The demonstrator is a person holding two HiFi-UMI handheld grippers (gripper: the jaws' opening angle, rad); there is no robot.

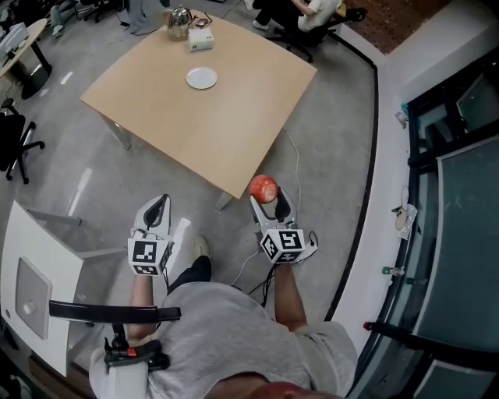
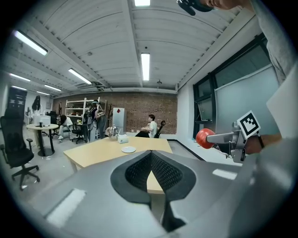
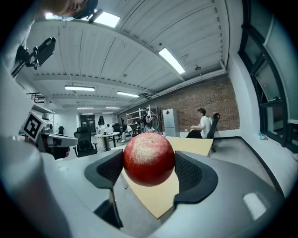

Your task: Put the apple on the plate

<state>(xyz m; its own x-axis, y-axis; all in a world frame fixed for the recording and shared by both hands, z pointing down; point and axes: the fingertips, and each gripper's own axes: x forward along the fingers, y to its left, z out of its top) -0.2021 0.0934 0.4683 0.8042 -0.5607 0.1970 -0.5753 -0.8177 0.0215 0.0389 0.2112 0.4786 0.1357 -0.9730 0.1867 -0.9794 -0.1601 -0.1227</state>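
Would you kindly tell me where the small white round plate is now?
Head view, upper left: small white round plate lies on the tan table, near the white box.

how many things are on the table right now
3: a white plate near the middle of the table, a white box toward its far edge, and a metal kettle just left of that box. Anything small behind the box may be hidden.

Lighting: bright, even, from ceiling strip lights (image 2: 145, 66). Shadows faint. Both gripper views: fisheye-bent edges, dark vignetted corners, slight softness.
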